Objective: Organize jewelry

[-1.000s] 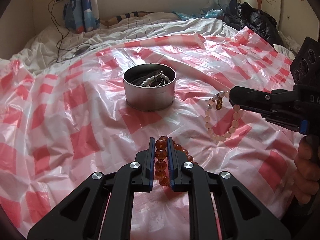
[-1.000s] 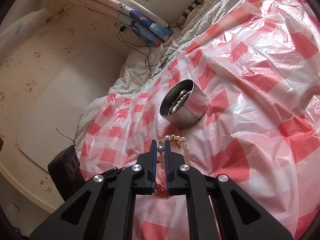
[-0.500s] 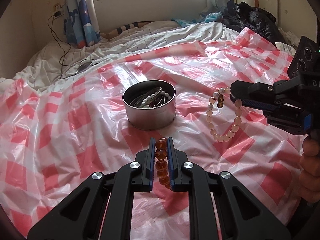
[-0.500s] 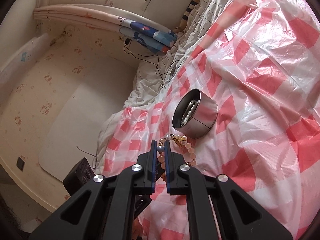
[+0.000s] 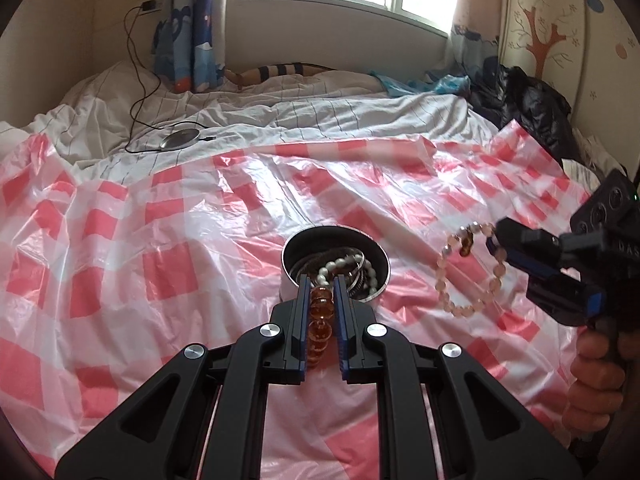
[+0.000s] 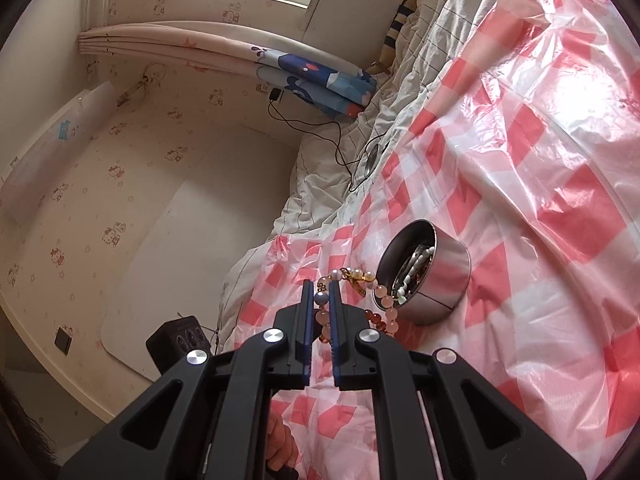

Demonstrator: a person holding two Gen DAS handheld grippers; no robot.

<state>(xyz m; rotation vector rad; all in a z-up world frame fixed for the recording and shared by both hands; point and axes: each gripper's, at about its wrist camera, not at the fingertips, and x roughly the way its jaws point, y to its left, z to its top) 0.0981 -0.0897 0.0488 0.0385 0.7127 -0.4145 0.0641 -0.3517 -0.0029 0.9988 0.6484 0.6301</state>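
I have the left gripper (image 5: 320,300) pinching the light, slippery amber bracelet (image 5: 319,320) by its beads above the tin (image 5: 382,280), while the right gripper (image 6: 320,300) is closed on the limp pink bracelet (image 5: 468,272) beside the tin.

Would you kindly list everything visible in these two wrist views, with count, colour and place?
Metal tin: one, silver, on the checked sheet, holding a white bead strand and bangles.
Amber bracelet: one, orange-brown, between the left gripper's fingers, in front of the tin.
Pink bracelet: one, pale pink beads with a small amber charm, hanging from the right gripper, right of the tin.
Plastic sheet: one, red and white check, spread over the bed.
Bedding: white with thin lines, behind the sheet.
Round device: one, grey, with black cable, on the bedding.
Curtain: blue print, by the window.
Dark jacket: one, far right.
Left gripper: black, shut.
Right gripper: black, shut.
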